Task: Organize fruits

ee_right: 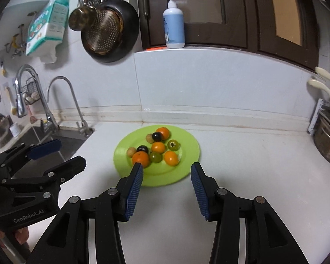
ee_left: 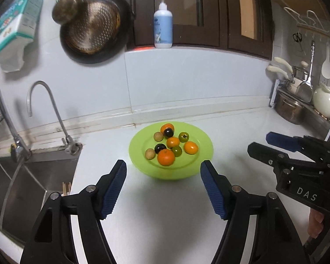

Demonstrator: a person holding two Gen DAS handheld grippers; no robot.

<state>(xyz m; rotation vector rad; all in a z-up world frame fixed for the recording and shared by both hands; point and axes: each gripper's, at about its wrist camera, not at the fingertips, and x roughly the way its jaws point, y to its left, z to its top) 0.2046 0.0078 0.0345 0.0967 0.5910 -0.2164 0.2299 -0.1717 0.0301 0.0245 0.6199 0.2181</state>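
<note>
A lime-green plate [ee_left: 200,136] [ee_right: 187,140] sits on the white counter and holds several small fruits: orange ones [ee_left: 166,156] [ee_right: 140,158], dark ones [ee_left: 160,147], green ones [ee_left: 184,136] and tan ones [ee_left: 150,154]. My left gripper [ee_left: 164,165] is open and empty, just in front of the plate; it also shows at the left of the right wrist view [ee_right: 66,151]. My right gripper [ee_right: 166,168] is open and empty over the plate's near rim; it also shows at the right of the left wrist view [ee_left: 260,143].
A steel sink [ee_left: 30,176] with two taps [ee_left: 48,101] lies left of the plate. A dish rack with pots [ee_left: 294,107] stands at the right. A pan [ee_left: 94,26] hangs on the wall, and a soap bottle [ee_left: 163,25] stands on the ledge behind.
</note>
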